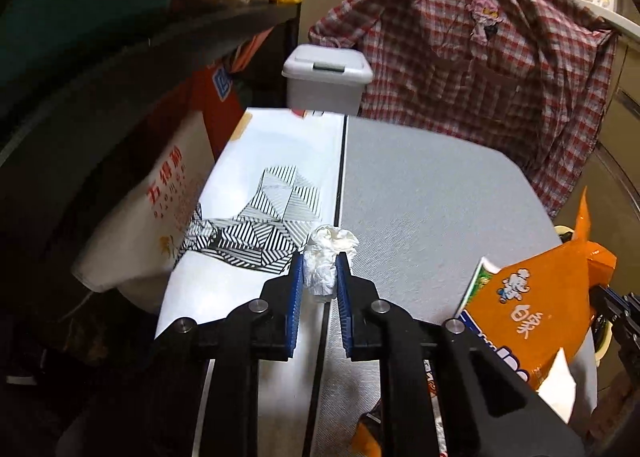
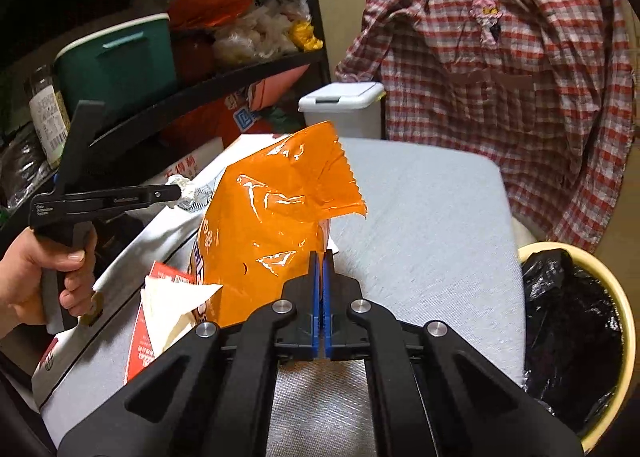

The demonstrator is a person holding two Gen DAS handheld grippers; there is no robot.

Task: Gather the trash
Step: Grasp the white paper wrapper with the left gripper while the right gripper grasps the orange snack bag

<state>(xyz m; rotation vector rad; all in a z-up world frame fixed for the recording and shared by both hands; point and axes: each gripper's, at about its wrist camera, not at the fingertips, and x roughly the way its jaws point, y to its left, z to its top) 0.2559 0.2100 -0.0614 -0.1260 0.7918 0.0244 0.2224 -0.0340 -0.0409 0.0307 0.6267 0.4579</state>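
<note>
Room: cluttered storage corner, dim; a dark shelf unit (image 2: 192,81) of tubs and bags at the back left, a red checked shirt (image 2: 496,69) hung at the back right.

Bench (image 1: 432,193): grey textured top, with a white sheet bearing a black striped print (image 1: 264,217) along its left part. A white lidded bin (image 1: 326,75) stands beyond the far edge.

Trash bin (image 2: 616,297): cream-rimmed, lined with a black bag (image 2: 568,321), just beside the bench's right edge, low in the right wrist view. No collected item can be made out inside it; much of the liner is in shadow.

Orange packet (image 2: 276,233): large, glossy, empty-looking, lifted clear of the bench top. Right gripper (image 2: 322,257): jaws clenched on the packet's lower right edge.

Red and white wrapper (image 2: 160,317): lying on the bench near the left edge, below the packet, with a white paper piece (image 2: 176,305) on top. Neither is held.

Crumpled tissue (image 1: 328,261): small white wad, raised above the seam between the sheet and the grey top. Left gripper (image 1: 319,277): jaws closed on the wad, one pad at each side.

Status, as judged: two items picked up, none yet dropped. Remaining: carry the packet and tissue to the lined bin, release, then return for the wrapper and paper.
</note>
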